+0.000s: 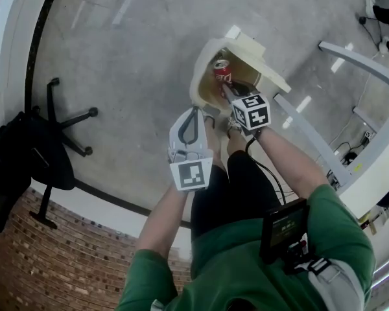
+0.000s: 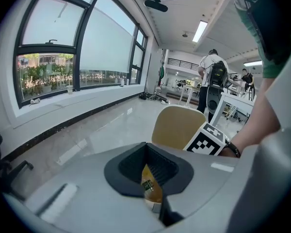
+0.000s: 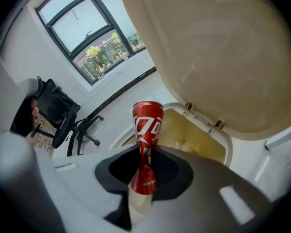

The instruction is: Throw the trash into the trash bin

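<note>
Right gripper (image 1: 225,91) has its tongs pinching a red soda can (image 3: 147,124) low on the body. The wall is squeezed in to a narrow waist at the pads, and the upper end stands clear above them. The can hangs directly over the open mouth of the cream trash bin (image 1: 198,83), lid (image 3: 223,57) swung up behind it. It is not touching the rim and not yet dropped.

Left gripper (image 1: 194,111) sits beside and nearer the person, away from the bin. Its tongs are drawn together with only a thin amber sliver in the gap, too small to identify. It does not appear to carry trash.

Handling judgement: the can looks empty, so it is light. Its thin metal wall dents under little force and is smooth, so it could slip if gripped on the round part. The crushed waist gives flatter faces, so the current hold looks secure enough. No squeeze increase needed.

Next call: spread the right tongs over the mouth and let it fall; it should drop straight in.

Black office chair (image 1: 52,141) stands well apart on the grey floor.
</note>
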A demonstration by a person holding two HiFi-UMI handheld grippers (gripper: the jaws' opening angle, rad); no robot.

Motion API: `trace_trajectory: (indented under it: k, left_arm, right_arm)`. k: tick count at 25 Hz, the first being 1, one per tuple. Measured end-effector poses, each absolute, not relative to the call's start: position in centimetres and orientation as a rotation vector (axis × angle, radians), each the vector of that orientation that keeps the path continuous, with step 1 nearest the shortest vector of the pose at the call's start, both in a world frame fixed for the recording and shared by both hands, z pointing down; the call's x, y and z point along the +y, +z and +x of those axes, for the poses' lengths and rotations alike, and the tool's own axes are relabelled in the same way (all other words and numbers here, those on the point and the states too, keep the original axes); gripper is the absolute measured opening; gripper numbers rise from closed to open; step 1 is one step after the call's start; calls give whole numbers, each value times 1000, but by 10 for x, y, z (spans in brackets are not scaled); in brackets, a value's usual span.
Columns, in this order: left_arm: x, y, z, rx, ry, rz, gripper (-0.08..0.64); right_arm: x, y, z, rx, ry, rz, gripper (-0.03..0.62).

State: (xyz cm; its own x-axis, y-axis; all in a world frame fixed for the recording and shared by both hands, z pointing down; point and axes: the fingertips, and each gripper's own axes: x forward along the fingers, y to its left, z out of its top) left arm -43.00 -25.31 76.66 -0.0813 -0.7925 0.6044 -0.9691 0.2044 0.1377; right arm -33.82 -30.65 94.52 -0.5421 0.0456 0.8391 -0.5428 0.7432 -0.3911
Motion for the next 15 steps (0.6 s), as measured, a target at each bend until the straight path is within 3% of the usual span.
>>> trace_trajectory:
  k: [15]
  left_arm:
    - [-235, 820, -442, -1920, 389, 1569, 6]
  right_arm:
    - [-297, 1024, -352, -1862, 909, 456, 67]
